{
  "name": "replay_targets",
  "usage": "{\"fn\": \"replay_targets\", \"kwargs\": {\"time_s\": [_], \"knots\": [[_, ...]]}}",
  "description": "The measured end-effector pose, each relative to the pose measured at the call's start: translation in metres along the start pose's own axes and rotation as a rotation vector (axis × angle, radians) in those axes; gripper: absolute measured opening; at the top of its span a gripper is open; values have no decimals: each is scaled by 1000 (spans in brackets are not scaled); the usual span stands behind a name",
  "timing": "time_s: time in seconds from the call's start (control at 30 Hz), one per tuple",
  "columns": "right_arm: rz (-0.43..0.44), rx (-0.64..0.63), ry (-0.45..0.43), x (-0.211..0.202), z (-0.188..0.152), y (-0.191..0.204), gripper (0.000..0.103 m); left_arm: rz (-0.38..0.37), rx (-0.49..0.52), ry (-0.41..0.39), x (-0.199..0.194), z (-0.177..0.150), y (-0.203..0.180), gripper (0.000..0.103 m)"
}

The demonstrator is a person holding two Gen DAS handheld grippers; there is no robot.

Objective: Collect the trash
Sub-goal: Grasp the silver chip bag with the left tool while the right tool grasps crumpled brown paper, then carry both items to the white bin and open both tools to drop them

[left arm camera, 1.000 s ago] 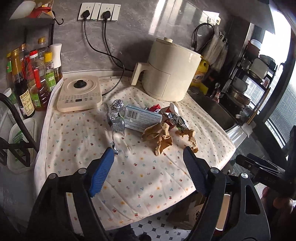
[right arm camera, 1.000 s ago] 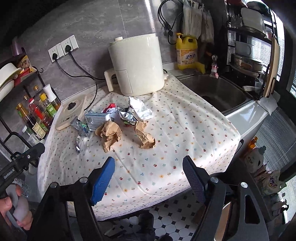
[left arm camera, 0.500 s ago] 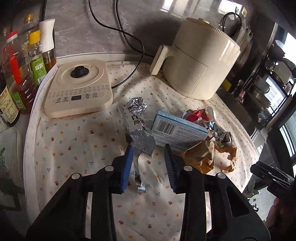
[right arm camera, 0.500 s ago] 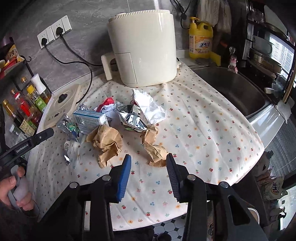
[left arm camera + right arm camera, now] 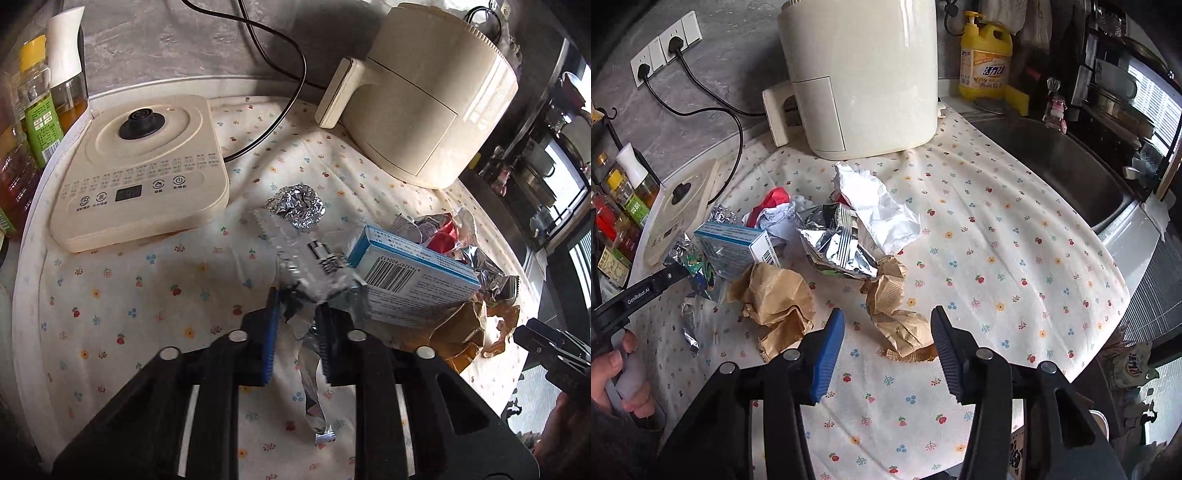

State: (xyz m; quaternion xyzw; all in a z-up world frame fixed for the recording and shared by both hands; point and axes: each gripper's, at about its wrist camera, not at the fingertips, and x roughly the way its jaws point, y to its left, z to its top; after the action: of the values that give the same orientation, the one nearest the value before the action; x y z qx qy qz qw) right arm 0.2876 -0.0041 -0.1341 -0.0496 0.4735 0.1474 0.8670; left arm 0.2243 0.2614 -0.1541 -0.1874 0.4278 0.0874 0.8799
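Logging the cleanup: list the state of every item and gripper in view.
left gripper: closing on the silver wrapper
right gripper: opening, over the brown paper wad, not gripping
blue box: lying flat
foil ball: crumpled
white paper: crumpled
air fryer: drawer closed

Both views are lit by daylight entering from the window [image 5: 1152,92] at the right edge, where the panes are blown out, and soft shadows are cast leftward by the air fryer [image 5: 436,92]. Strong fisheye bending and dark vignetting are seen at the corners. The centre is rendered sharply, with glare on the crumpled foil [image 5: 297,201].
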Motion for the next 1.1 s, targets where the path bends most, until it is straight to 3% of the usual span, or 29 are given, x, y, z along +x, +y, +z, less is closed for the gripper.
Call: {"fn": "replay_targets", "kwargs": {"time_s": [0.07,0.13,0.17,0.2,0.37,0.8,1.1], "knots": [[-12,-7,6,4,1,2,62,10,-14,-3,0,1,3,4],[-4,-17,21,12,0,2,60,2,-21,-16,-4,2,4,3],[4,-22,38,17,-1,2,55,9,-13,-26,-8,1,4,2],[15,-25,63,21,-2,1,31,10,-6,-37,-12,1,3,2],[81,-36,14,5,-6,-3,24,10,1,-88,-32,1,0,2],[138,-18,-128,-76,-30,-63,23,71,13,-275,-107,-7,-64,2],[123,44,-150,-120,-68,-135,23,-19,112,-248,-122,-37,-151,2]]}}
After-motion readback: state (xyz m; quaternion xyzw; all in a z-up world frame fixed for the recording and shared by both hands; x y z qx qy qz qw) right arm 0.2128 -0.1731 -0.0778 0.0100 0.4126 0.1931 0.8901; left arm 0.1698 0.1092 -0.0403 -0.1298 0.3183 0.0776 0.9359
